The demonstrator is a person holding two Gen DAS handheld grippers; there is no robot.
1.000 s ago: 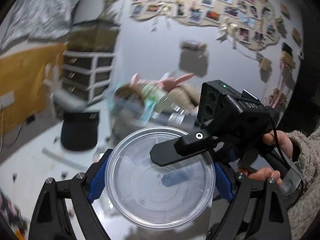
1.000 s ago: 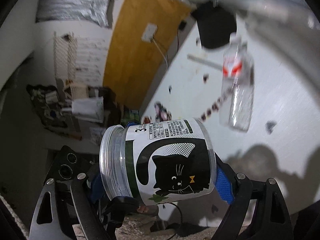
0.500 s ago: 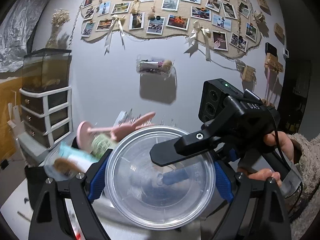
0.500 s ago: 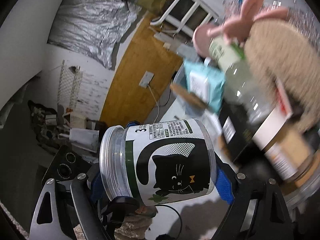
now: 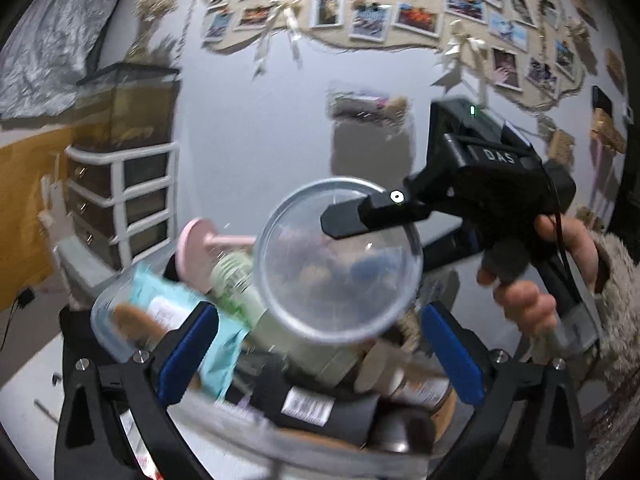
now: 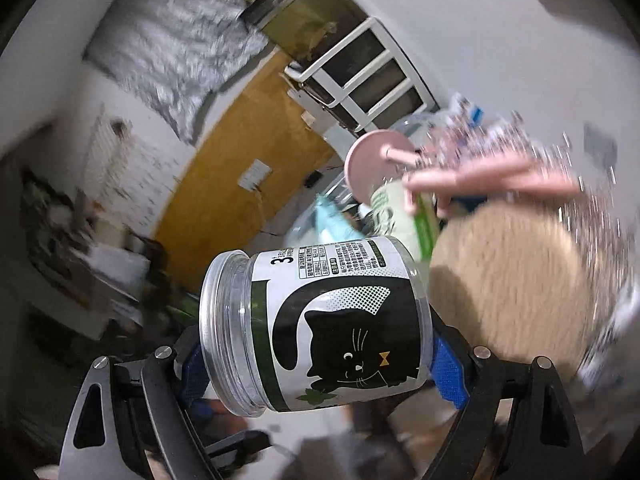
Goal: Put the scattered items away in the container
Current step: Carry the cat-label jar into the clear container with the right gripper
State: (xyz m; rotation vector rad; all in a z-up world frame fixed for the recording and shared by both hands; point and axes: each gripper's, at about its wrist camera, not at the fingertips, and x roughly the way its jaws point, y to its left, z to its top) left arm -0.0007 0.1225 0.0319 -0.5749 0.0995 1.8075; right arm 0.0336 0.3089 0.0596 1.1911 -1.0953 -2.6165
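the clear round bin (image 5: 105,322) is heaped full; left tongs (image 5: 320,344) opening, round clear lid (image 5: 339,259) dropping free; right tongs (image 6: 316,356) clamp the cat-label jar (image 6: 316,320), not yet binned.

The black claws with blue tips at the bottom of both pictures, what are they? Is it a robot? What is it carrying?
It is not a robot. A person holds a hand-held gripper in each hand, a squeeze tool with two fingers. A little camera sits on each one and looks forward along the fingers, so one picture comes from the left tool and one from the right.

The left hand-held gripper is opening its jaws. A clear round lid is just ahead, and the blue pads are not pressing on it. Below is a clear tub stuffed with things: a pink stand, a green bottle and a teal packet.

The right hand-held gripper squeezes a clear jar with a black cat on its label.
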